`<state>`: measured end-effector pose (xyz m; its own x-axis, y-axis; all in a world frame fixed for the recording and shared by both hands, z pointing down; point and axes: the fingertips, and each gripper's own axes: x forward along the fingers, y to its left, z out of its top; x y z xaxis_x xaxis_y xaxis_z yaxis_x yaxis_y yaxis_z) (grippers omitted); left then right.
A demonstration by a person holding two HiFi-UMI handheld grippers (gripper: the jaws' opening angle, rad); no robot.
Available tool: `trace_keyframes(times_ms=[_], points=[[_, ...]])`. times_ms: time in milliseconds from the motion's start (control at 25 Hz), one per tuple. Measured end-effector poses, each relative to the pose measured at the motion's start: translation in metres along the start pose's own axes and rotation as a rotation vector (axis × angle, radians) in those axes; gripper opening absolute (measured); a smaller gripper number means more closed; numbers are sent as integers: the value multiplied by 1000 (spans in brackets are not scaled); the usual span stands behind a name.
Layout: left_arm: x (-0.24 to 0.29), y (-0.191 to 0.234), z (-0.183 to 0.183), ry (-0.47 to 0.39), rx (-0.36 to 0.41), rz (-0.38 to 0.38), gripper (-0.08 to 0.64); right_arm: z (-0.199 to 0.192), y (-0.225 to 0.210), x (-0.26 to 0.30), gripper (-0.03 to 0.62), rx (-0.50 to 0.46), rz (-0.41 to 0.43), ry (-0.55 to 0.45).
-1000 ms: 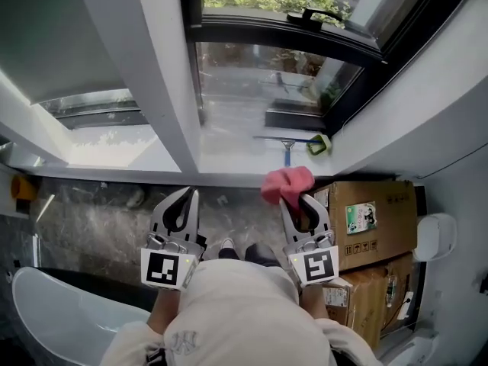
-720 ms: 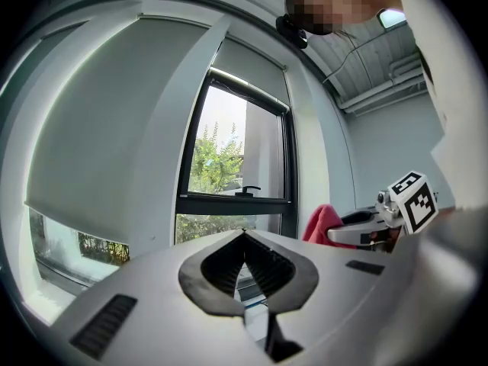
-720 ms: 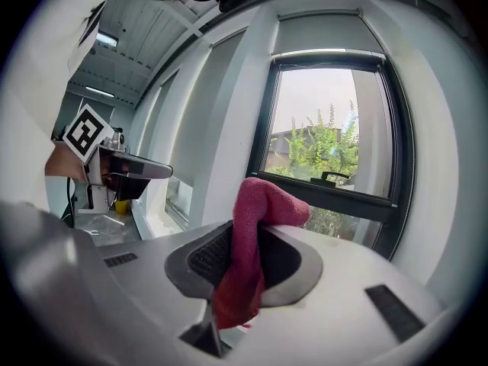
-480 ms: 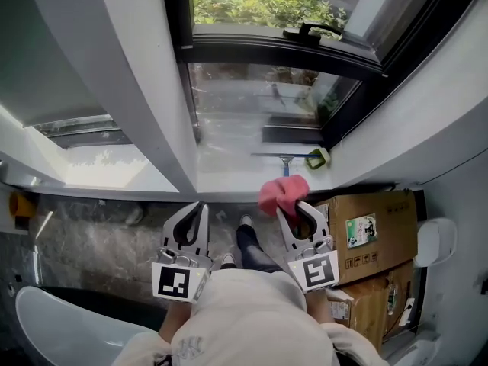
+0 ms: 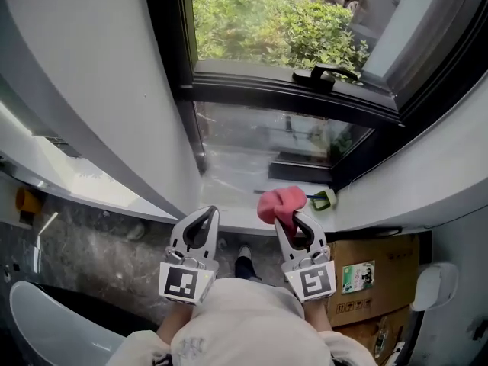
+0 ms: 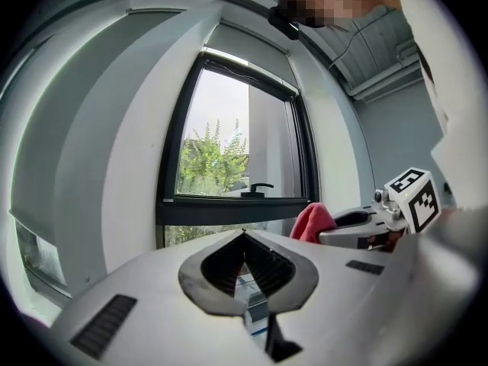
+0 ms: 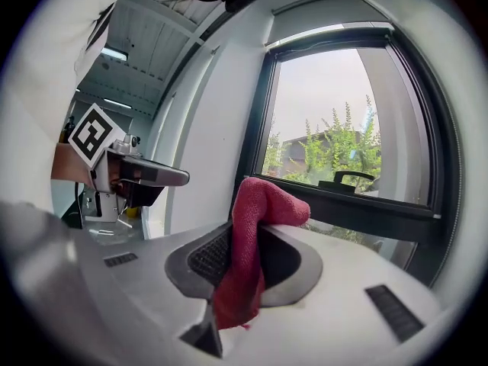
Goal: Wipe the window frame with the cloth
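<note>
A pink-red cloth (image 5: 280, 203) sticks out of my right gripper (image 5: 290, 219), which is shut on it just short of the white sill (image 5: 229, 175). In the right gripper view the cloth (image 7: 255, 227) is folded over between the jaws, in front of the black window frame (image 7: 366, 208). My left gripper (image 5: 204, 215) hangs beside it, shut and holding nothing; its tips (image 6: 244, 235) point at the frame's lower bar (image 6: 229, 208). The dark frame (image 5: 290, 94) with its handle (image 5: 326, 72) runs across the head view above both grippers.
A squeegee with a green end (image 5: 322, 199) lies on the sill right of the cloth. A cardboard box (image 5: 358, 274) stands on the floor at the lower right. A thick white pillar (image 5: 99, 90) borders the window on the left. A white tub rim (image 5: 46, 322) curves at the lower left.
Both grippers and the head have moved forward toward the window. The sill and frame now sit closer and larger. The cloth stays held in the right gripper.
</note>
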<state>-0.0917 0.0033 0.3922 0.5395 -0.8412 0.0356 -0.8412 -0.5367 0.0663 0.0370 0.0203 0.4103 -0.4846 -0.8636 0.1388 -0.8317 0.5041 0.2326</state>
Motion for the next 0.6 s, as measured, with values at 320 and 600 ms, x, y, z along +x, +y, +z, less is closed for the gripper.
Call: trace_keyframes(times_ms=[320, 600], points=[[46, -5, -5, 24, 37, 55, 8, -12, -41, 28, 92, 16, 73, -48], [47, -4, -9, 49, 55, 79, 8, -6, -45, 37, 92, 26, 98, -88]])
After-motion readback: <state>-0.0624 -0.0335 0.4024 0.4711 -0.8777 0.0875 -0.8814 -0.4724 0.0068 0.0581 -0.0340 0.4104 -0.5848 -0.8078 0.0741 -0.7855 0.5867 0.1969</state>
